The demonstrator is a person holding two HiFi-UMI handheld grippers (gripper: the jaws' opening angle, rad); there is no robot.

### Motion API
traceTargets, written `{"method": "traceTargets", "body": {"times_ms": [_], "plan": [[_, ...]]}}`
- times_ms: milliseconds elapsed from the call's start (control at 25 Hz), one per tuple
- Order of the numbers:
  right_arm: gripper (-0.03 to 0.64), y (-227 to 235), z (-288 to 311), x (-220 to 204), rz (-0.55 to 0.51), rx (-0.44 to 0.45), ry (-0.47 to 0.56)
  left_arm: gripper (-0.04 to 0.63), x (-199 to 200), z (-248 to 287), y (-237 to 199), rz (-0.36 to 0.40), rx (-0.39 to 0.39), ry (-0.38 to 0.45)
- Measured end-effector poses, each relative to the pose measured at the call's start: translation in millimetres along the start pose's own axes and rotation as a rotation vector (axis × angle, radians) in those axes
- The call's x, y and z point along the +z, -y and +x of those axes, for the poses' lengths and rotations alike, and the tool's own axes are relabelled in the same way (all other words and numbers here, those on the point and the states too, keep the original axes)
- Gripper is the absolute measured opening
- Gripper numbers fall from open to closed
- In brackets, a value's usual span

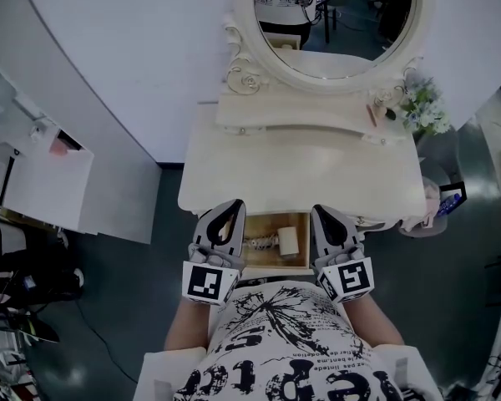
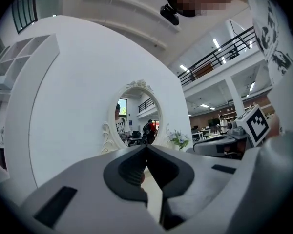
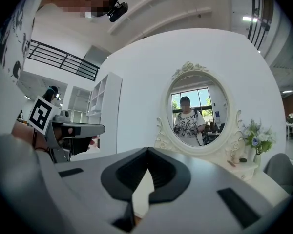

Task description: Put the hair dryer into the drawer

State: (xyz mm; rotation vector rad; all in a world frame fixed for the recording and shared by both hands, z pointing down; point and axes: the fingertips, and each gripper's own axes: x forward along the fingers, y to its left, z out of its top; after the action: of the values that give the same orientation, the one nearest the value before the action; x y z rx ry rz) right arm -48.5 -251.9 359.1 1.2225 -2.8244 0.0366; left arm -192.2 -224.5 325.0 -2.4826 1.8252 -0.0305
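The drawer [image 1: 275, 266] of the cream dressing table [image 1: 301, 170] stands pulled out, just in front of the person's torso. Inside it lies a cream hair dryer [image 1: 289, 240] with its coiled cord [image 1: 259, 243] to the left. My left gripper [image 1: 236, 204] is held level over the drawer's left edge, jaws shut and empty. My right gripper [image 1: 316, 210] hangs over the drawer's right edge, also shut with nothing in it. In the left gripper view the closed tips [image 2: 146, 146] point at the mirror. The right gripper view shows the same, tips [image 3: 147, 150] touching.
An oval mirror [image 1: 334, 15] in a carved frame stands at the back of the table, above a small shelf [image 1: 309, 115]. A bunch of flowers [image 1: 424, 107] sits at the right end. White shelving [image 1: 42, 174] stands to the left.
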Motion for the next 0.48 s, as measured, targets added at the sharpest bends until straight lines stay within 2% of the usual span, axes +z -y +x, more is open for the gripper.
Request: {"method": "traceTargets", "body": {"times_ms": [320, 480], "plan": [[0.017, -7.9, 5.7, 0.2, -0.016, 0.011, -0.014, 0.02, -10.1, -0.5, -2.7, 0.016, -0.016, -0.031], [0.017, -8.7, 4.8, 1.9, -0.013, 0.003, -0.01, 0.021, -11.2, 1.5, -1.9, -0.029, -0.038, -0.044]]}}
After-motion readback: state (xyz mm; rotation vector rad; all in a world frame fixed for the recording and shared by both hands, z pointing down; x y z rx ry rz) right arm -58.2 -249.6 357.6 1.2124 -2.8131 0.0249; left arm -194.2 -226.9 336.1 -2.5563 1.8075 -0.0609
